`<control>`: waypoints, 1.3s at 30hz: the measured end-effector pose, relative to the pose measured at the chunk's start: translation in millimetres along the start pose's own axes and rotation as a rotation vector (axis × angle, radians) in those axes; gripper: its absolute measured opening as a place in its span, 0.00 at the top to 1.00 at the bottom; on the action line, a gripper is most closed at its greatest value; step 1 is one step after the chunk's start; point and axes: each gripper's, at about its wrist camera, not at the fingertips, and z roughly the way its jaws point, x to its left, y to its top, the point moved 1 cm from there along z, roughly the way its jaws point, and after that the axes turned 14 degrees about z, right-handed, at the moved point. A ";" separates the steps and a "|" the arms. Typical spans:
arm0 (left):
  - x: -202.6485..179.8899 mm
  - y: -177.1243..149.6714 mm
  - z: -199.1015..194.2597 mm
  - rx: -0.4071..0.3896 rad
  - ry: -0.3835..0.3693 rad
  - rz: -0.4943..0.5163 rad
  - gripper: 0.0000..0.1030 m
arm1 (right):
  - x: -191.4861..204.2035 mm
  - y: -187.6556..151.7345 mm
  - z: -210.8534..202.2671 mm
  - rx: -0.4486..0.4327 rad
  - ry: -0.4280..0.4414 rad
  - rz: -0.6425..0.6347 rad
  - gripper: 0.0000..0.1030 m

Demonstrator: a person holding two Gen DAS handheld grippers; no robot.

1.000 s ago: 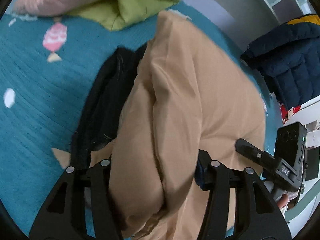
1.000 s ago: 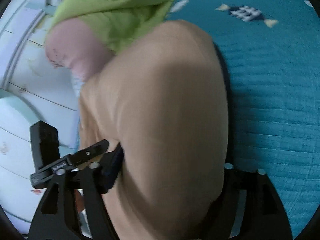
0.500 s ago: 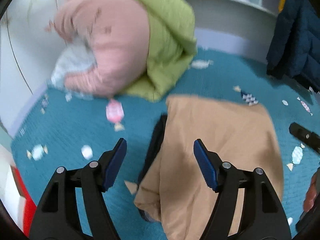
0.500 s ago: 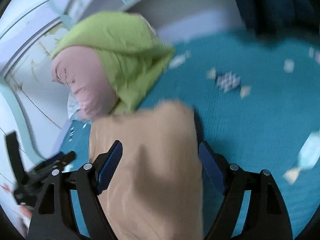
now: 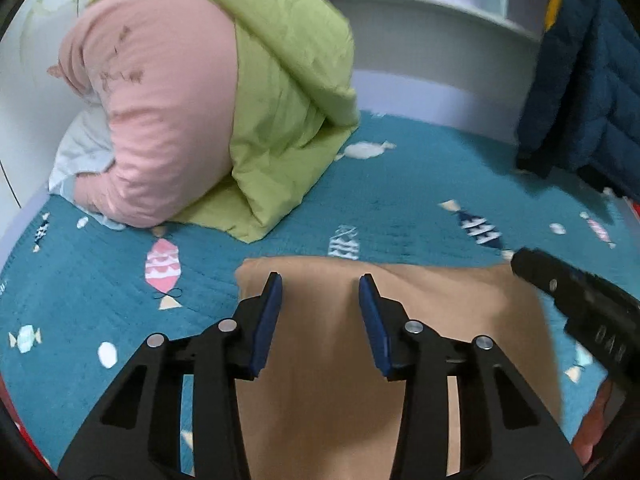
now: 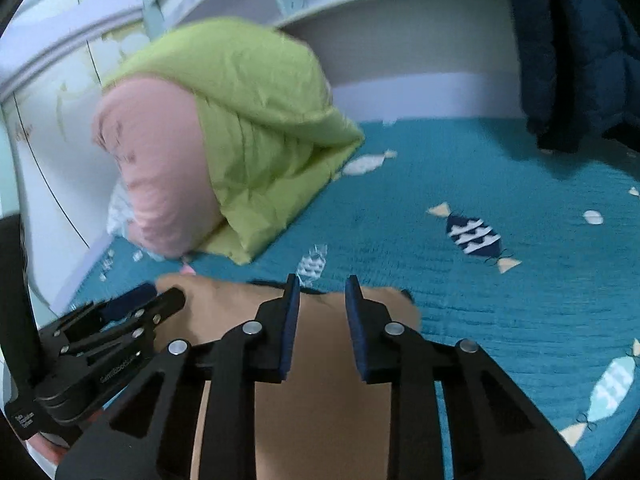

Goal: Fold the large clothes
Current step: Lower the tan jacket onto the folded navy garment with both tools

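Ahead of the folded tan garment (image 5: 360, 360), open teal bedspread (image 5: 400, 184) is seen, offering free passage forward and to the right. The far left is blocked by the bulky green and pink quilt pile (image 5: 224, 92). The far right corner is closed off by a hanging navy jacket (image 5: 580, 80).

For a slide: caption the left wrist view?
Open left gripper above folded tan garment on teal bedspread.
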 end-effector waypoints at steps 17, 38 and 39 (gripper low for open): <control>56.0 -28.3 56.2 0.040 -0.044 -0.110 0.35 | -27.0 1.0 25.5 0.026 -0.142 0.000 0.89; 16.3 -127.7 -6.6 0.016 -0.064 -0.128 0.57 | -29.3 -93.2 -57.3 -0.006 -0.029 -0.105 0.93; 21.9 -131.1 -8.7 0.032 -0.029 -0.143 0.57 | -37.6 -94.5 -58.7 -0.010 -0.082 -0.111 0.92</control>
